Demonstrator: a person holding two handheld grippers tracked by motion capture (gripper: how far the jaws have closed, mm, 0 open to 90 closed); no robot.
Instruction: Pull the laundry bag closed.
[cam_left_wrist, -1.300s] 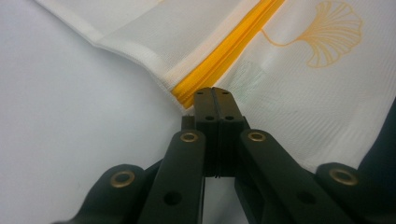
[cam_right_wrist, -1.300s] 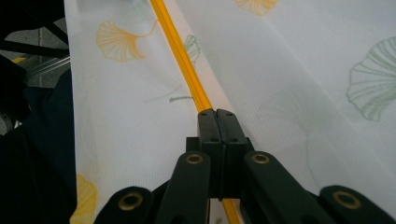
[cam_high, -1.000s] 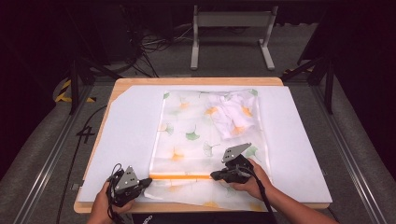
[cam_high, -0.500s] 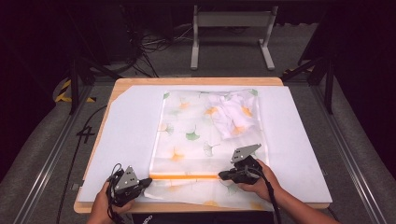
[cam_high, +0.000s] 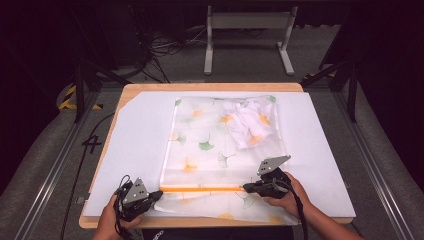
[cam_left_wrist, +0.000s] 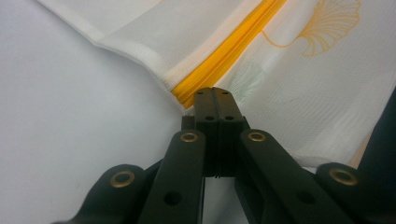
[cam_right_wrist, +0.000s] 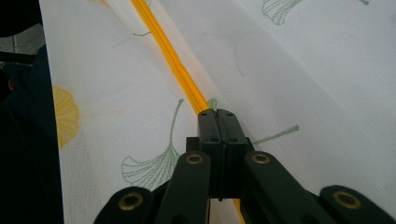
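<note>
The mesh laundry bag (cam_high: 225, 150) lies flat at the tabletop (cam_high: 320, 150) centre, its orange zipper (cam_high: 200, 189) toward 6 o'clock. The left gripper (cam_high: 156, 195) is clamped on the zipper's 9 o'clock end; the right gripper (cam_high: 246, 188) is pinched closed at the slider, toward 3 o'clock. Step in hand: running the zipper. Next move likely requires steady tension while the slider travels.
</note>
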